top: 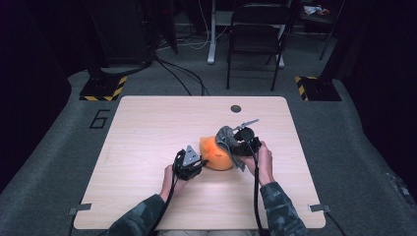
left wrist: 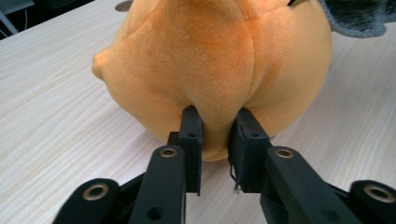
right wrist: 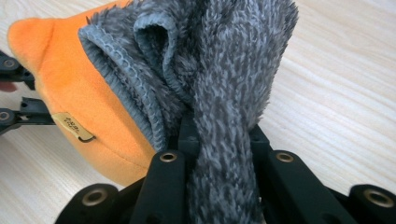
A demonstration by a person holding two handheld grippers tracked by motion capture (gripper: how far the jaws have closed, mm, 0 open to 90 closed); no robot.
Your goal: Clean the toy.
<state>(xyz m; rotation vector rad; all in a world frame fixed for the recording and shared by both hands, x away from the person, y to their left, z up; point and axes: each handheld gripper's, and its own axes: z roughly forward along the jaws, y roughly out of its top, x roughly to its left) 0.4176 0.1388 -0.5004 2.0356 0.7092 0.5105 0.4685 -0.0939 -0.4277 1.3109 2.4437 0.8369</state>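
Note:
An orange plush toy (top: 216, 153) lies near the middle of the wooden table (top: 147, 128). My left gripper (top: 196, 164) sits at the toy's left side, and its jaws pinch a fold of the orange plush (left wrist: 219, 60) between their pads; the gripper (left wrist: 217, 135) is shut on it. A grey fuzzy cloth (top: 227, 137) drapes over the toy's right side. My right gripper (top: 238, 145) is shut on that cloth (right wrist: 219, 70), which bunches up between its jaws (right wrist: 219, 135). A small tan label (right wrist: 72, 126) is sewn on the toy (right wrist: 70, 93).
A round cable hole (top: 236, 108) sits near the table's far edge. Beyond the table stand a black folding chair (top: 255, 34) and two stand bases with yellow-black tape (top: 103, 88). Bare wood spreads to the left and in front of the hands.

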